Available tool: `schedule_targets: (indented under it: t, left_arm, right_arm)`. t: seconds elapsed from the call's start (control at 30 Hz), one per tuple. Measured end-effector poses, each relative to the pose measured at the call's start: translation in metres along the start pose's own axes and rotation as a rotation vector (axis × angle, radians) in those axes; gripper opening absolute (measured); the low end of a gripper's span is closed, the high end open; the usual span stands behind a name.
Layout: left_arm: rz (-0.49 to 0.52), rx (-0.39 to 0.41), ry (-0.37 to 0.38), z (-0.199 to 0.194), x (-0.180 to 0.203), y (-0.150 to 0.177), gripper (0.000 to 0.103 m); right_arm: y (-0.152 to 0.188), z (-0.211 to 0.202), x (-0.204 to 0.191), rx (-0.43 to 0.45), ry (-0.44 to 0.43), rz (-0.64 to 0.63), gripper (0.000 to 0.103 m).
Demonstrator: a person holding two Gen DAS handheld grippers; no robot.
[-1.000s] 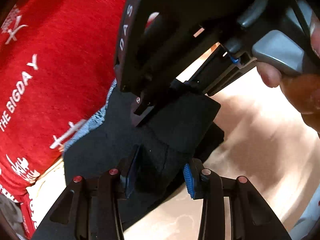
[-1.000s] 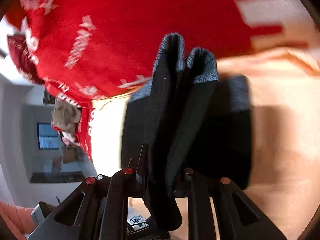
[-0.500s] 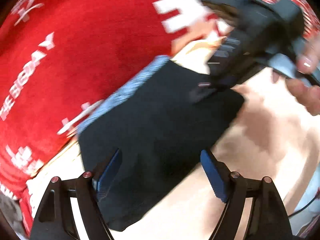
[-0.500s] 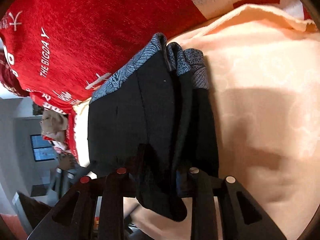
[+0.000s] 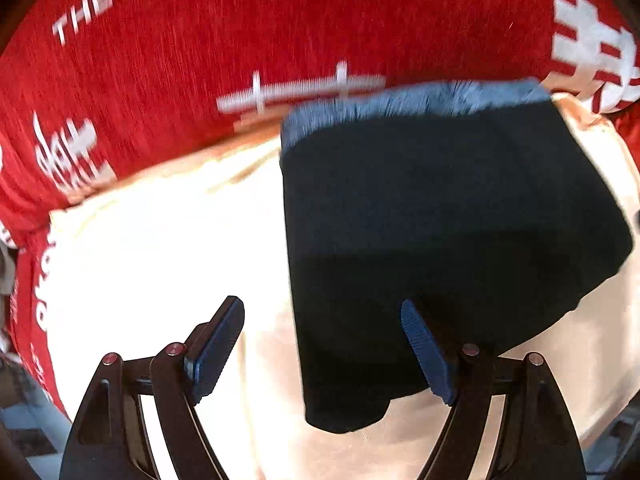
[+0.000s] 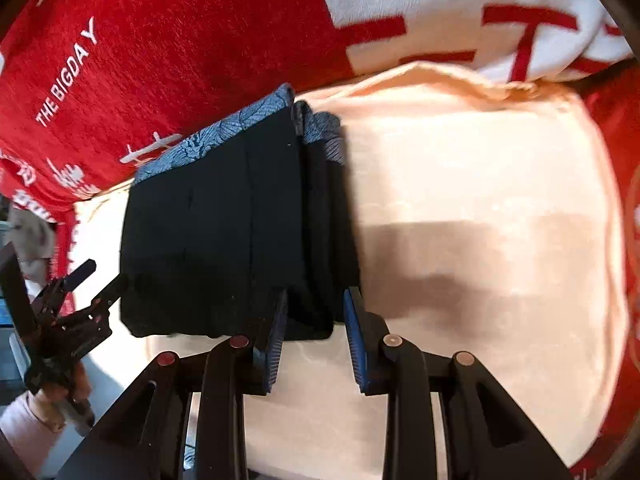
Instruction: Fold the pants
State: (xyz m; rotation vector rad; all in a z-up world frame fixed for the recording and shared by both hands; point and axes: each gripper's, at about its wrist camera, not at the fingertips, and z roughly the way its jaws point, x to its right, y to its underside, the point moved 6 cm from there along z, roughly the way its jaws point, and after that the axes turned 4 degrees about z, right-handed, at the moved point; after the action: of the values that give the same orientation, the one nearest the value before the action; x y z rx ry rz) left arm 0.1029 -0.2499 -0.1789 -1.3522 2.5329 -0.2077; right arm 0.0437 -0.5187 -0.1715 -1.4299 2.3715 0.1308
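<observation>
Pants, black folded cloth with a blue patterned waistband [image 6: 240, 216], lie on the pale peach sheet [image 6: 480, 220], their waistband at twelve o'clock against the red printed blanket [image 6: 180, 40]. The right gripper [image 6: 314, 336] straddles the folded edge, pads apparently just off it. The left gripper [image 5: 320, 354] gapes empty. A snagging pad could drag that stacked edge and spill the fold.
</observation>
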Motion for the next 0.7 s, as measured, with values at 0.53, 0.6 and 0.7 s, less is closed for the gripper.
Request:
schedule_targets:
  t: [0.53,0.6,0.7]
  left_arm:
    - [-0.006,-0.017,0.048,0.004,-0.007,0.006,0.097]
    - [-0.009,-0.025,0.058,0.005,-0.011,0.006,0.097]
    - [-0.014,-0.041,0.071,0.006,-0.02,0.005,0.097]
  right_arm:
    - [0.025,0.041,-0.037,-0.042,0.091,0.031,0.032]
    - [0.025,0.041,-0.039,-0.05,0.115,0.018,0.033]
    - [0.026,0.045,-0.041,-0.055,0.133,0.03,0.04]
